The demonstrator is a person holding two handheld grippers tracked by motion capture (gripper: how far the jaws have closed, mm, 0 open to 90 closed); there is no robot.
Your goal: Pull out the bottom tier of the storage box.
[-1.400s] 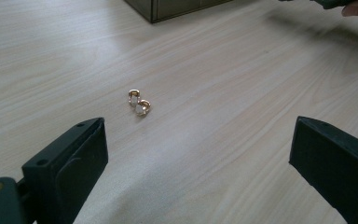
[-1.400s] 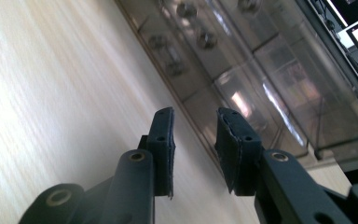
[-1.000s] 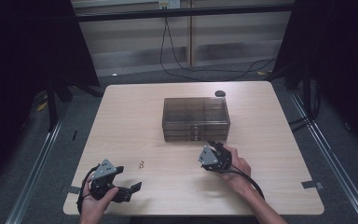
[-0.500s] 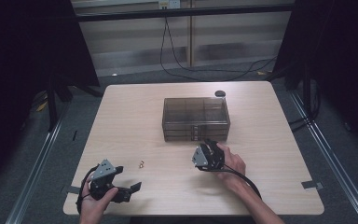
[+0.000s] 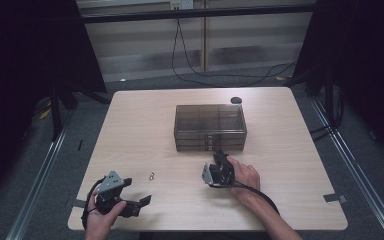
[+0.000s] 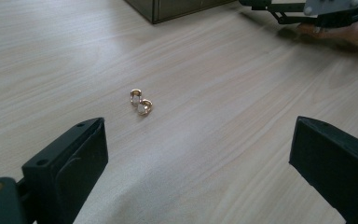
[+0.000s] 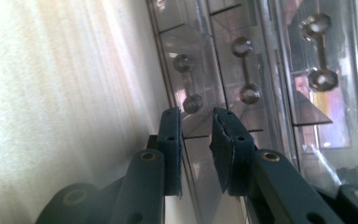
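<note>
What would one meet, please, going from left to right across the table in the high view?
Left tongs → small gold earrings → right tongs → strip of tape at the table's right edge. The drawer box overlaps the right tongs in this order, so I leave it out.

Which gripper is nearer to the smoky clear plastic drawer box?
Right. The right gripper sits just in front of the smoky clear plastic drawer box, jaws at its drawer handles. The left gripper rests far off near the table's front left edge.
</note>
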